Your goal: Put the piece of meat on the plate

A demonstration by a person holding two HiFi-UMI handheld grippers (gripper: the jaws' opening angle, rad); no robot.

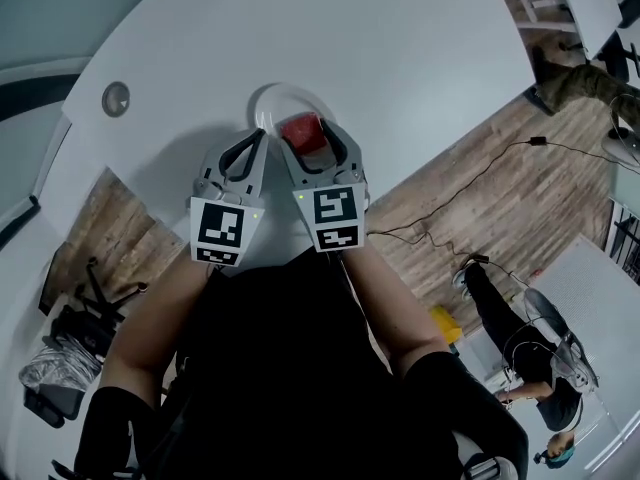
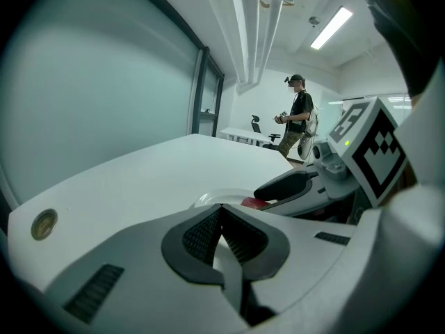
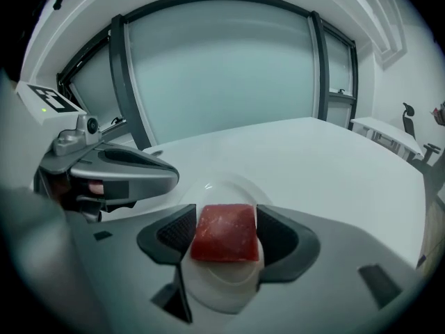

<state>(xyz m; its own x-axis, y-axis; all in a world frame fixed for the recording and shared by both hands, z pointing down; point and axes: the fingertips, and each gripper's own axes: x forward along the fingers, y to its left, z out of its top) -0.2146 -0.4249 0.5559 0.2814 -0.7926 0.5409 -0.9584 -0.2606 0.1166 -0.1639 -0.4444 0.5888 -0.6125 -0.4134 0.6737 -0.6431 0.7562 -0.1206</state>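
Observation:
A red block of meat [image 3: 224,232] sits clamped between the pads of my right gripper [image 3: 224,236], held just above a white plate [image 3: 215,291]. From the head view the meat [image 1: 302,133] hangs over the plate [image 1: 270,103] on the white table, inside the right gripper [image 1: 308,133]. My left gripper [image 1: 258,138] rests beside it on the left, jaws together and empty. In the left gripper view the pads [image 2: 221,236] meet, and the plate's rim [image 2: 208,197] and a sliver of meat [image 2: 254,202] show beyond.
A round metal grommet [image 1: 116,98] is set in the white table [image 1: 330,38] to the left of the plate. Wooden floor with cables lies off the table's right edge. A person [image 2: 297,120] stands far off; another crouches on the floor [image 1: 525,348].

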